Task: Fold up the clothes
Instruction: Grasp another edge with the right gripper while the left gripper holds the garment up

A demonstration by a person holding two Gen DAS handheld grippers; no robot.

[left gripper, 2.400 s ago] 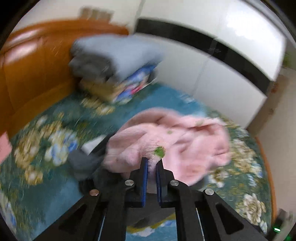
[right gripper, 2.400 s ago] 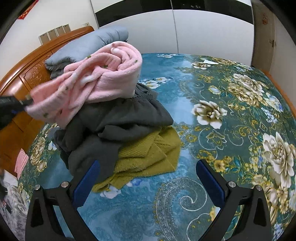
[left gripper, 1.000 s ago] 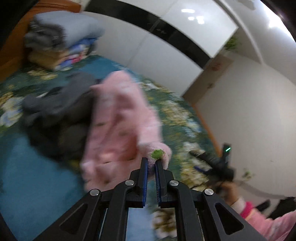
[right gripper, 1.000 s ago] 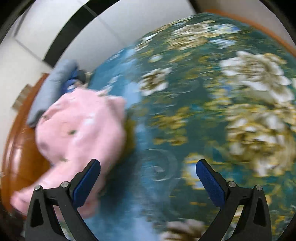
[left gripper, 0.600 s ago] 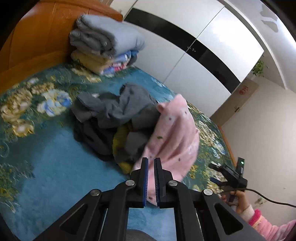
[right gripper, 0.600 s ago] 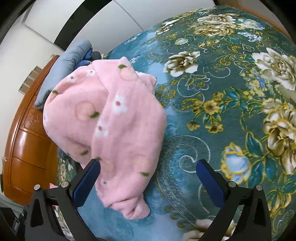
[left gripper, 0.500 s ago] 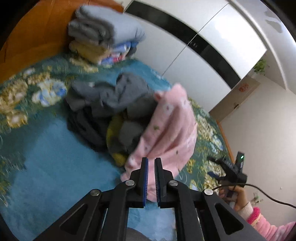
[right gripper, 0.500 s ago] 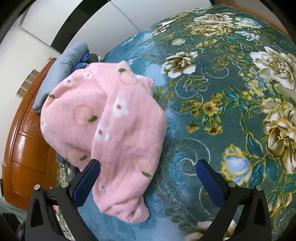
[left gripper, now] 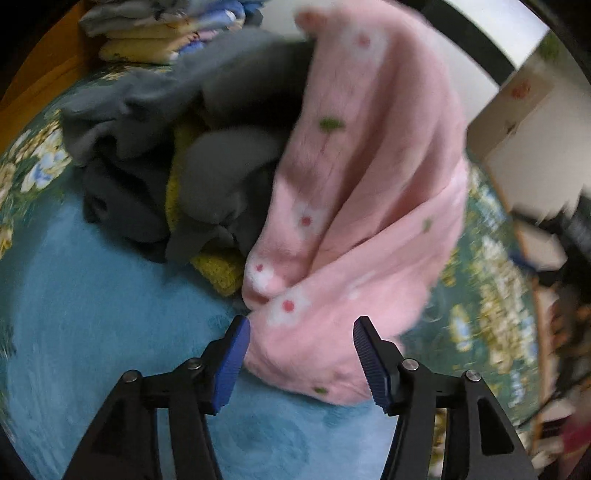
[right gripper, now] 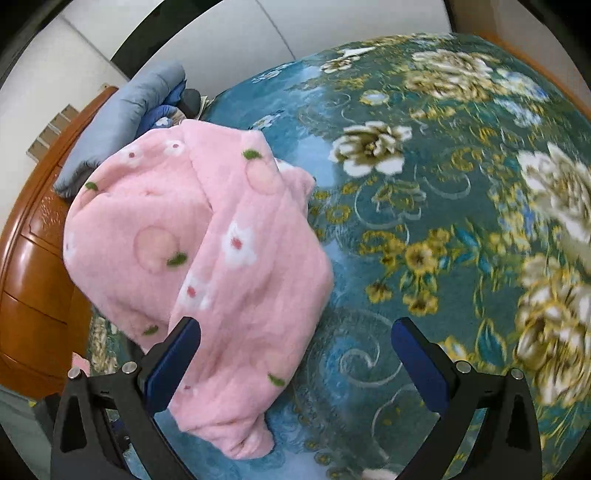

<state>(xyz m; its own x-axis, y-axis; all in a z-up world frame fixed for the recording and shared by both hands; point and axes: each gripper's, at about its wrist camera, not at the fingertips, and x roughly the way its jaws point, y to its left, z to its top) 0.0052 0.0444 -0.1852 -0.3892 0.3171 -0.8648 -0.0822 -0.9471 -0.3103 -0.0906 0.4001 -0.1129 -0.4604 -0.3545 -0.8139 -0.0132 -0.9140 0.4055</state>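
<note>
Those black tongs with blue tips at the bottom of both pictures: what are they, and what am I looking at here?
There is no robot. A person holds one pair of tongs in each hand, and a small wide-angle camera on each looks forward along its two fingers. That is why the room looks bent.

One picture is from the left tongs, the other from the right tongs. Both look down at a bed with a teal flowered bedspread.

On it lies a fluffy pink garment with small flowers, leaning on a heap of grey clothes and something mustard yellow. Folded bedding sits by the wooden headboard.

The left tongs have just been opening; the pink garment lies between them, not pinched. The right tongs are open too, holding nothing.
</note>
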